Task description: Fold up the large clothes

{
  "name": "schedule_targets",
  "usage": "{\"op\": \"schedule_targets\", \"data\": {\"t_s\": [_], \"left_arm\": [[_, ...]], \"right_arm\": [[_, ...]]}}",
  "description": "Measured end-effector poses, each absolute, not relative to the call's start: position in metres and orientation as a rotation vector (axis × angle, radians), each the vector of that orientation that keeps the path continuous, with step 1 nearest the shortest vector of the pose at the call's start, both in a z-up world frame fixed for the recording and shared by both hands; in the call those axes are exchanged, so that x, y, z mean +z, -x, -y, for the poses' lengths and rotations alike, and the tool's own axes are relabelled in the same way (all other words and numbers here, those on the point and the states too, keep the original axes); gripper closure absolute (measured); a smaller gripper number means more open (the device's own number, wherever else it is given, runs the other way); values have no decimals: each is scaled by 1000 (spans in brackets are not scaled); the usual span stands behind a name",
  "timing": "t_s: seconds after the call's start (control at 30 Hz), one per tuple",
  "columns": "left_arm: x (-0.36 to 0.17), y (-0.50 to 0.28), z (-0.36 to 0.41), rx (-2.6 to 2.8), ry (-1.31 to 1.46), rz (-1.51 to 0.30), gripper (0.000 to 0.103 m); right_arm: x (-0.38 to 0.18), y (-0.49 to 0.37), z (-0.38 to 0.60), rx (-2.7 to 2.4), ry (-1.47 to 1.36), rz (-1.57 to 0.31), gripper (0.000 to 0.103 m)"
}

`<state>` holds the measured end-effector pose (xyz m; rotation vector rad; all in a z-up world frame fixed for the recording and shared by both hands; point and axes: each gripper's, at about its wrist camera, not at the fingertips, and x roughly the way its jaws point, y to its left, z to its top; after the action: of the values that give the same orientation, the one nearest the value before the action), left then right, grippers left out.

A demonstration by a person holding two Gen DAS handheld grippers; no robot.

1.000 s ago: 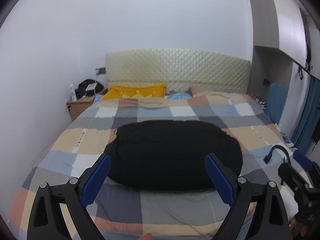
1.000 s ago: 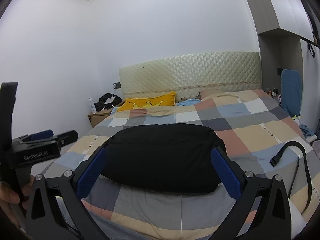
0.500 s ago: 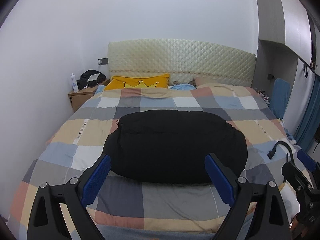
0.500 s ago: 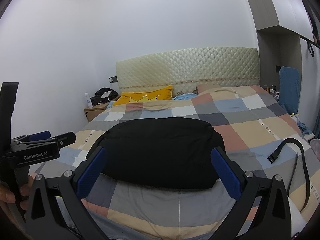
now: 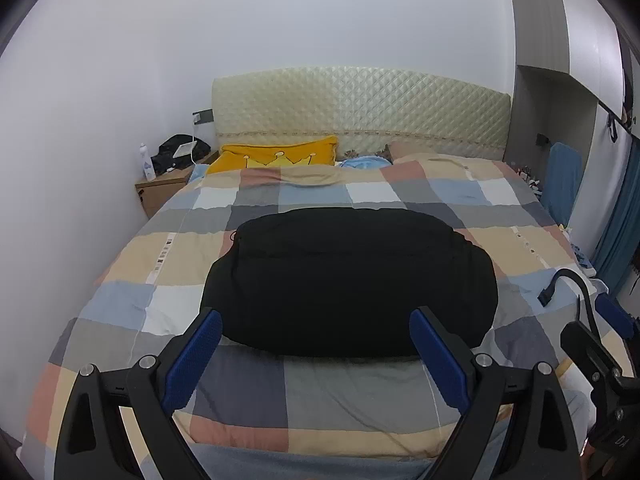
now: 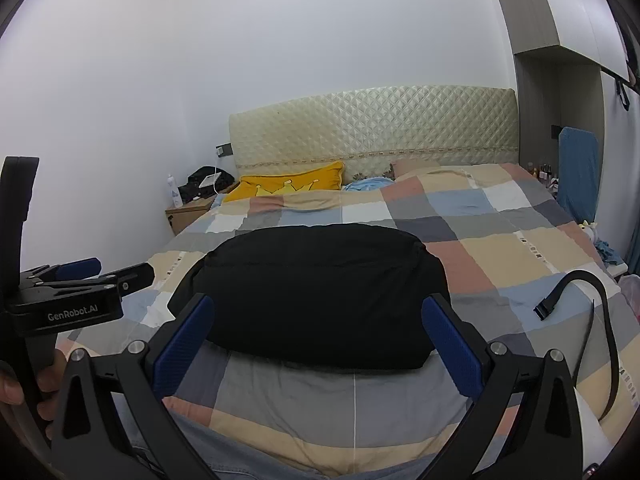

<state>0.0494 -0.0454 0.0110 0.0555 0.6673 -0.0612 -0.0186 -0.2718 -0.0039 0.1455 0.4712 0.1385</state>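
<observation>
Both grippers, left (image 5: 316, 336) and right (image 6: 318, 326), gape empty above the folded black garment (image 5: 348, 280); only the right view shows the left gripper's branded body (image 6: 68, 308); the black strap (image 6: 576, 300) lies beside.

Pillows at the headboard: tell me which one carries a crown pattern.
The yellow fabric pillow on the left side, nearest the wooden nightstand. The beige pillow to its right shows no pattern.

Big bed (image 5: 132, 320) with a checked quilt (image 5: 360, 404) – black garment (image 5: 352, 280) folded flat mid-bed, yellow crown pillow (image 5: 280, 156) at the headboard, black strap (image 6: 576, 304) by the right edge.
</observation>
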Motion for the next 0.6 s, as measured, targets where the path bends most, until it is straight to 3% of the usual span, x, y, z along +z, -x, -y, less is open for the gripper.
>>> {"op": "schedule_targets", "data": {"t_s": [0.6], "left_arm": [[0,-56,36,-67,12,-722,8]], "right_arm": [[-13,10,274,142,-140,-508,0]]}}
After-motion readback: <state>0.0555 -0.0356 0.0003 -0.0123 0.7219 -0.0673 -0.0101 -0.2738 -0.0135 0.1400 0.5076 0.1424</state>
